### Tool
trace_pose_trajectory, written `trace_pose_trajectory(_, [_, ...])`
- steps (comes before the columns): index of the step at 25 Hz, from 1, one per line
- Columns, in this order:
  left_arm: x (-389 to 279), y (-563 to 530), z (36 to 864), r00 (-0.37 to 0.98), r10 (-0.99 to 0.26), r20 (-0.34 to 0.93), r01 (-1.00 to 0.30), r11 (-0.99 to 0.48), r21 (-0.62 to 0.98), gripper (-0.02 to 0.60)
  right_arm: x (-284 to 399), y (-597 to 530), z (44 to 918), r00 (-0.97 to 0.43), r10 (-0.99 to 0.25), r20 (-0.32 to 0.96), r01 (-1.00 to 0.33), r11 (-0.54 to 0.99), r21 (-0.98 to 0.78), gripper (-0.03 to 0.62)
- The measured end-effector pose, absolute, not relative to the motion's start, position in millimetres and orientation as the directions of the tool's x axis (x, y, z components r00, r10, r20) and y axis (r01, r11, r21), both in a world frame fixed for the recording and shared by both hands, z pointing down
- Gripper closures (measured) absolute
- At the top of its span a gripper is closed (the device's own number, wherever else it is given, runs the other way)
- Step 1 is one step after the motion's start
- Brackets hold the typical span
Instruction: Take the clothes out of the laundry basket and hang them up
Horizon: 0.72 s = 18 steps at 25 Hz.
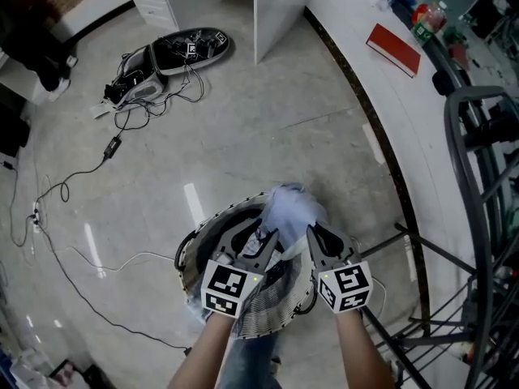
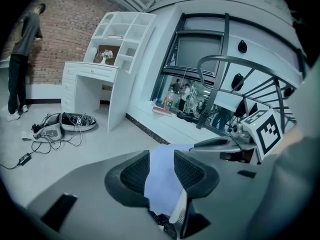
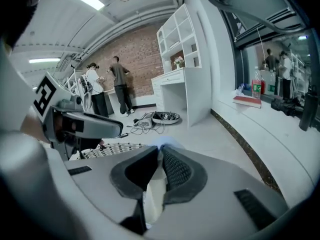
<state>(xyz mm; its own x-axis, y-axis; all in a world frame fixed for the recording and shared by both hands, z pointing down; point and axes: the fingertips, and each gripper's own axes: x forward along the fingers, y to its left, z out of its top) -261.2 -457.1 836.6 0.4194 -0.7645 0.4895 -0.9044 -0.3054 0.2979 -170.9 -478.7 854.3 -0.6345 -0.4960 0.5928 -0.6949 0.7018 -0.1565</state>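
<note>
A pale blue garment (image 1: 292, 209) is bunched up above the woven laundry basket (image 1: 268, 324), which stands on the floor just below me. My left gripper (image 1: 272, 239) is shut on the garment's left side, and in the left gripper view the cloth (image 2: 161, 181) runs between the pads of that gripper (image 2: 161, 156). My right gripper (image 1: 313, 233) is shut on the right side. In the right gripper view a pale fold (image 3: 153, 196) sits pinched between its nearly closed jaws (image 3: 159, 151). More dark and patterned clothes lie in the basket beneath.
A dark metal drying rack (image 1: 474, 217) stands close on the right. Shoes and tangled cables (image 1: 162, 63) lie on the floor far left. A white cabinet panel (image 1: 280, 6) and a sill with a red book (image 1: 395, 49) lie ahead. People (image 3: 107, 86) stand by the brick wall.
</note>
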Motion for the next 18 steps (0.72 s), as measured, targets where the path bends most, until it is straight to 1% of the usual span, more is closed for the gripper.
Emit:
trace_pose_trajectory(11, [-265, -436, 768, 0.406, -0.783, 0.472, -0.911, -0.303, 0.28, 0.423, -173, -462, 732, -0.703, -0.531, 0.474, -0.656, 0.741, -0.144, 0.557])
trace_pose_trajectory(18, [-262, -425, 694, 0.388, -0.818, 0.425, -0.918, -0.303, 0.255, 0.423, -168, -447, 649, -0.717, -0.571, 0.399, -0.661, 0.739, -0.13, 0.557])
